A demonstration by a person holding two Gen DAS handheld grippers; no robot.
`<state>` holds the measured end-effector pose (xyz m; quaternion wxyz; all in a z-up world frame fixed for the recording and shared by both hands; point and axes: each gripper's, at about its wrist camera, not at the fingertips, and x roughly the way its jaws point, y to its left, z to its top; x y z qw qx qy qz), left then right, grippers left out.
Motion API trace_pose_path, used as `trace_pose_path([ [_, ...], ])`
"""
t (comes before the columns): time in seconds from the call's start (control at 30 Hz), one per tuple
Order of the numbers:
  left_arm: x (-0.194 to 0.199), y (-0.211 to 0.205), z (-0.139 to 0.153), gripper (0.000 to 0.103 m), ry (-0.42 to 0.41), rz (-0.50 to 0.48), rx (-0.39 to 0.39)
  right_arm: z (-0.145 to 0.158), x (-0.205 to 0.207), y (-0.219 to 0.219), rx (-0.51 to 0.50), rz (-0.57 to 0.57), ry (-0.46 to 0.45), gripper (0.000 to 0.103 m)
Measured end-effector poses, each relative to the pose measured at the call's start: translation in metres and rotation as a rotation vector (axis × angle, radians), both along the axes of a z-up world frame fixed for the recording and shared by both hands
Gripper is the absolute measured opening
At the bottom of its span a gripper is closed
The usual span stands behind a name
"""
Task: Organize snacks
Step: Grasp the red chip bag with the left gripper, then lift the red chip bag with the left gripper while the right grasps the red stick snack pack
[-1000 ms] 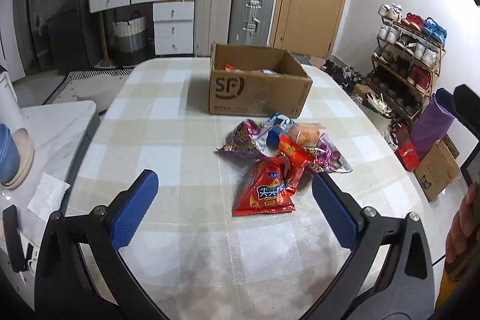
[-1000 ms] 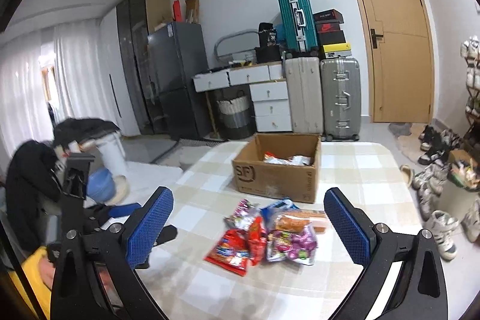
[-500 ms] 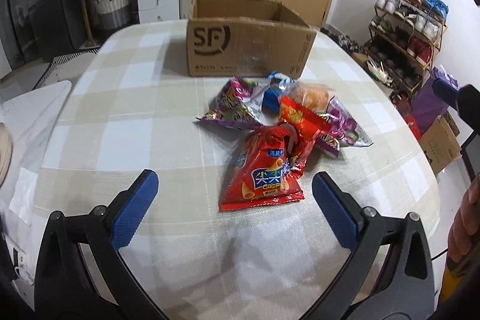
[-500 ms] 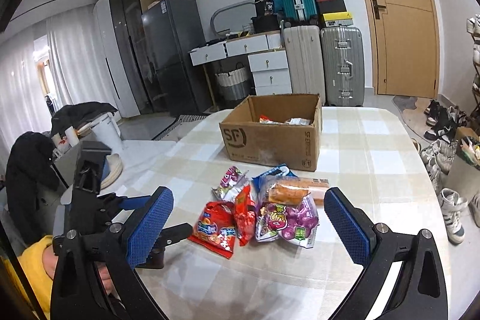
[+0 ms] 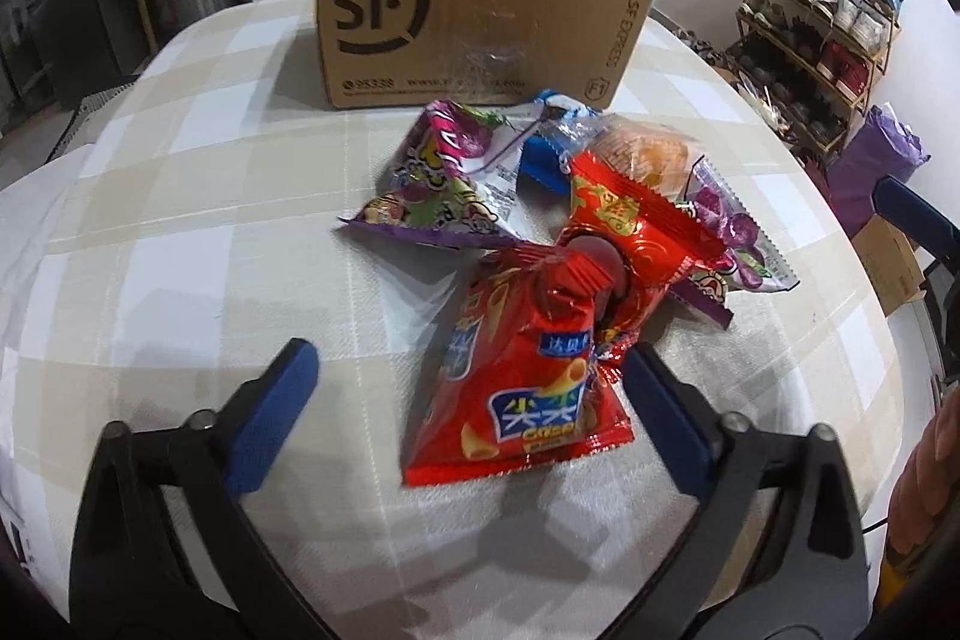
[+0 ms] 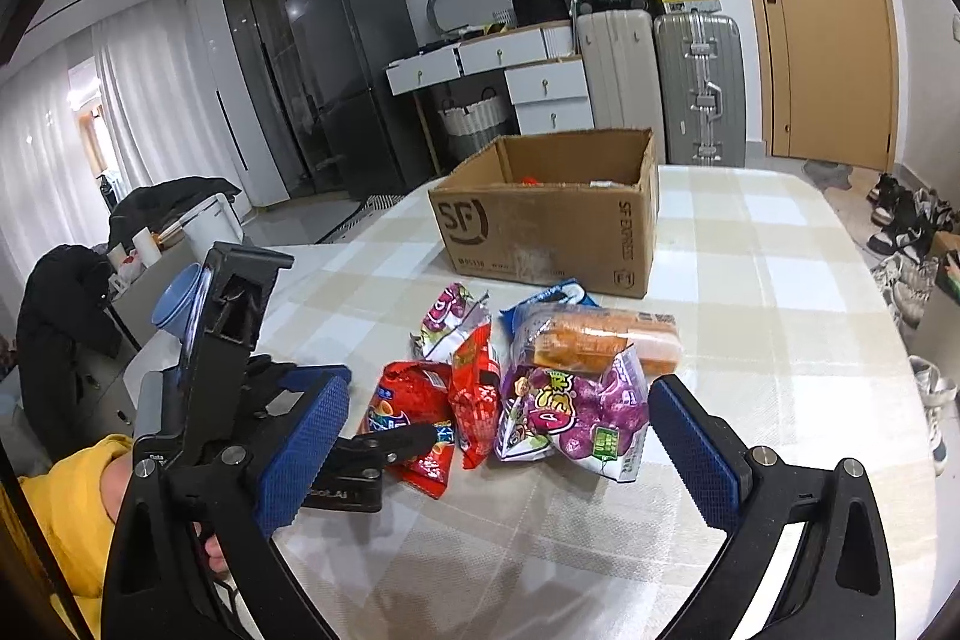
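A pile of snack bags lies on the checked tablecloth [image 5: 180, 244] before an open SF cardboard box [image 5: 474, 28]. My left gripper [image 5: 474, 418] is open, its fingers either side of the near end of a red crisp bag [image 5: 516, 388]. Behind it lie a red packet [image 5: 630, 232], a purple bag [image 5: 444, 172], a blue packet [image 5: 540, 154] and a wrapped bread [image 5: 648, 148]. My right gripper [image 6: 498, 448] is open and empty, just short of a purple grape bag [image 6: 576, 412]. The box [image 6: 552, 232] holds a few packets.
Suitcases [image 6: 660, 76], white drawers [image 6: 540, 82] and a dark fridge [image 6: 348, 76] stand beyond the table. A shoe rack [image 5: 822, 22] and a purple bag [image 5: 882, 160] are past the right table edge. A side table with a blue bowl [image 6: 180, 304] is left.
Both grippers have moved forward and down toward the snack pile. My left gripper now straddles the red crisp bag, with its jaws slightly narrower than before.
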<state>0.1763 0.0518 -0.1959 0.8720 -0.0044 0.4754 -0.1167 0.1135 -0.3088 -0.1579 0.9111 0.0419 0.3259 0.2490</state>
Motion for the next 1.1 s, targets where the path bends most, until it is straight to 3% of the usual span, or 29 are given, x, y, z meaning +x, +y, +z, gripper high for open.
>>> trace_pose_path([
  [0.03,0.004,-0.001,-0.003,0.082,0.013,-0.007,-0.004,-0.002,0.001,0.000,0.003,0.004,0.008,0.102],
  [0.17,0.012,0.005,-0.014,0.065,0.045,-0.032,-0.095,-0.006,0.007,0.001,0.002,0.018,0.030,0.102],
  [0.23,0.013,0.005,-0.015,0.047,0.043,-0.055,-0.127,-0.008,0.010,0.003,0.007,0.033,0.036,0.102],
  [0.37,0.014,0.005,-0.017,0.044,0.036,-0.077,-0.140,-0.010,0.017,0.010,-0.008,0.050,0.060,0.102],
  [0.53,0.013,0.018,-0.018,0.042,0.035,-0.061,-0.174,-0.018,0.030,0.023,-0.046,0.078,0.114,0.086],
  [0.77,0.010,0.044,-0.015,0.042,0.028,-0.016,-0.220,-0.024,0.044,0.054,-0.142,0.142,0.129,0.078],
  [0.8,0.010,0.047,-0.014,0.042,0.028,-0.009,-0.227,-0.026,0.047,0.059,-0.165,0.140,0.129,0.075],
  [0.83,0.009,0.050,-0.013,0.042,0.025,-0.005,-0.231,-0.029,0.051,0.063,-0.180,0.140,0.132,0.065],
  [0.9,0.003,0.060,-0.010,0.042,0.004,0.006,-0.238,-0.037,0.058,0.070,-0.212,0.146,0.154,0.054],
  [1.1,-0.017,0.095,0.001,0.042,-0.024,0.054,-0.272,-0.059,0.070,0.087,-0.267,0.175,0.203,0.048],
])
